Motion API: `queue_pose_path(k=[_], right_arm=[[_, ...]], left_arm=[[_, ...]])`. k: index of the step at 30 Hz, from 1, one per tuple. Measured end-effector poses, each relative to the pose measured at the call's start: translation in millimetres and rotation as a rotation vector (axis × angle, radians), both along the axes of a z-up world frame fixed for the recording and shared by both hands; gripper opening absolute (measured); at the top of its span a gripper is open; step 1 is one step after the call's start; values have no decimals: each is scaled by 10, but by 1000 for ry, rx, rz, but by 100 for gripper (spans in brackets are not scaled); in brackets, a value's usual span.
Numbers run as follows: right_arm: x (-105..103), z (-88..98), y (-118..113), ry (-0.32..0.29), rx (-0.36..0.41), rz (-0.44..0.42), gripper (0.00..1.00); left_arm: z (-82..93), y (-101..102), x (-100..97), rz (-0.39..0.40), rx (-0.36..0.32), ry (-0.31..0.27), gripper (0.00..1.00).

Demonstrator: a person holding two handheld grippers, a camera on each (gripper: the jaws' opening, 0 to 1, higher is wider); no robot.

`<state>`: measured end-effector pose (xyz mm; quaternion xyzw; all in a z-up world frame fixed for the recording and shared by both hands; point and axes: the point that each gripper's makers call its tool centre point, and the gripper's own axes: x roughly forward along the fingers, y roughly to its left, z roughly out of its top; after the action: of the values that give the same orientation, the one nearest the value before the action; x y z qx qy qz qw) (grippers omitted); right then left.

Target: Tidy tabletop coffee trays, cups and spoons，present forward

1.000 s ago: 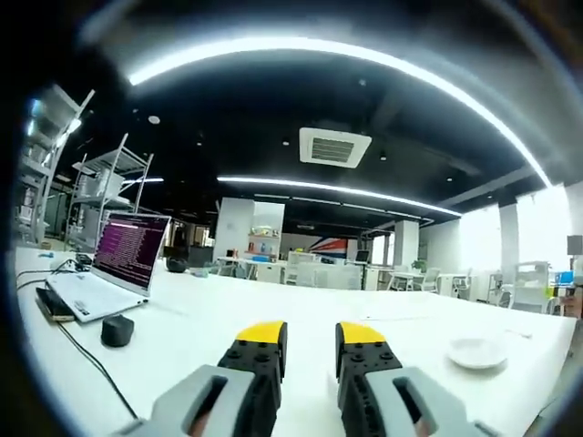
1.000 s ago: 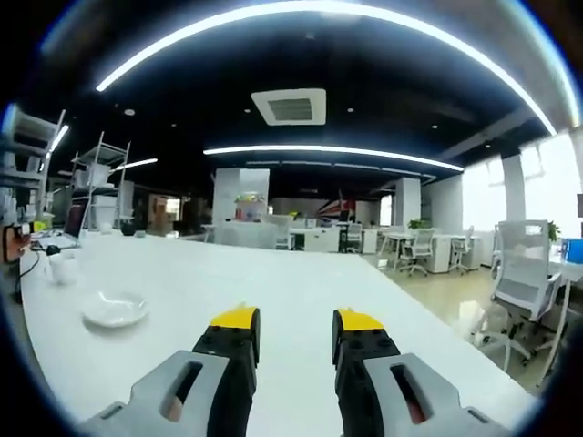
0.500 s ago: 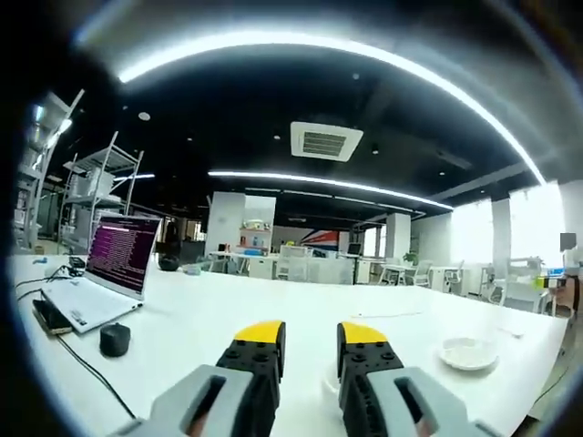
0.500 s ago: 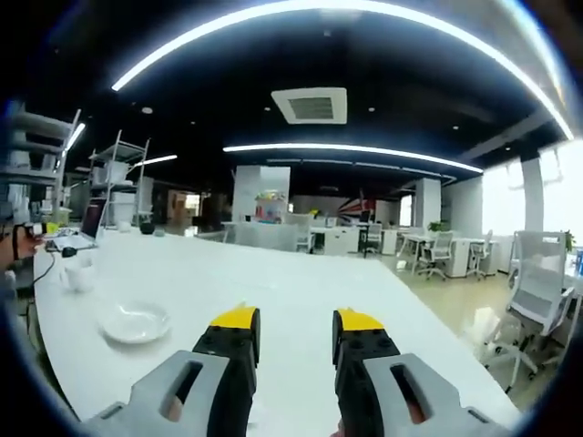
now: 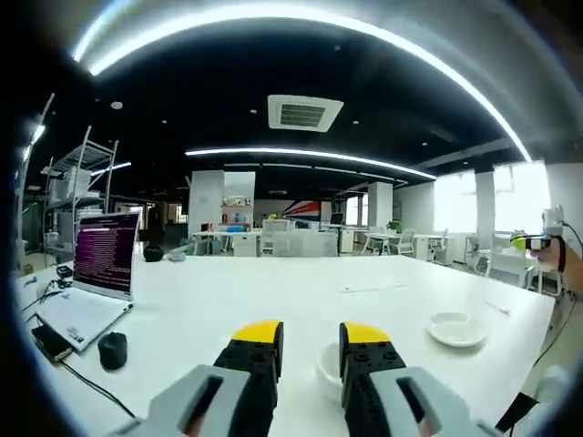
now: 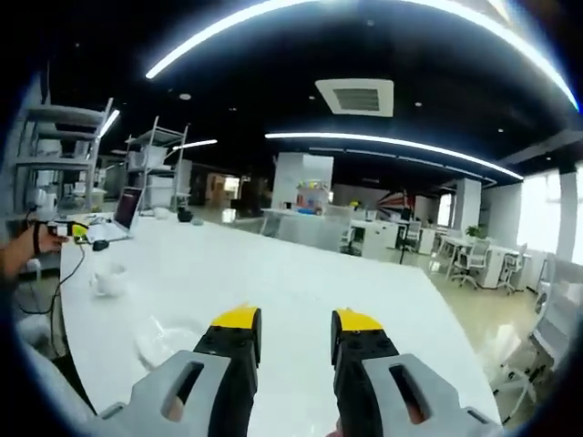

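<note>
a: has the tidy-up started?

b: it looks like not yet. the left gripper [image 5: 306,335] hangs above the long white table [image 5: 228,296] with its yellow-tipped fingers a little apart, holding nothing. the right gripper [image 6: 288,328] is the same, fingers apart and empty.

a: where are the coffee things?

b: in the left gripper view, a small round white saucer [image 5: 456,329] sits at the right middle of the frame. a white cup [image 5: 329,370] peeks out low down between the two fingers. in the right gripper view, the cup [image 6: 110,279] is at the left middle, and the saucer [image 6: 165,339] is lower left, just beside the left finger.

a: so what is left?

b: i think all of it. the cup and saucer are well apart. i cannot make out a spoon or a tray.

a: which way does the cup point?

b: too small to tell where its handle faces. the saucer is round, so it has no long side.
</note>
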<state>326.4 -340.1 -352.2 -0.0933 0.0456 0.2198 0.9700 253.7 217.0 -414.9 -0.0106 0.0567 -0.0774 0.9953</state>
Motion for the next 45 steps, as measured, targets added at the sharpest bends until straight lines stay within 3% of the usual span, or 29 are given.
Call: queue_pose_path(k=[2,5,15,17,21,26,36,38,45], right_arm=[[20,55,174,3,-8,43,31],[60,125,378,-5,-30,72,31],[97,306,1261,2,-77,224,32],[100,312,1434,10,-96,256,32],[79,315,1749,6,-151,295,32],[86,303,1989,22,-184,336,32],[70,226,2714,84,-249,458,32],[78,232,2846,85,-261,475,32],[69,194,3243,116,-303,528,31]], left_arm=[[-26,-32,-15,-28,-37,35,27],[-27,13,-25,-16,-11,48,29],[-8,72,-76,-26,-24,123,26],[-23,64,-87,-42,-41,164,26],[7,71,-101,-52,-70,185,22],[28,80,-108,-57,-64,202,25],[-100,48,-53,-71,-49,315,26],[-116,67,32,-69,-42,327,27],[-123,82,21,-62,-27,361,26]])
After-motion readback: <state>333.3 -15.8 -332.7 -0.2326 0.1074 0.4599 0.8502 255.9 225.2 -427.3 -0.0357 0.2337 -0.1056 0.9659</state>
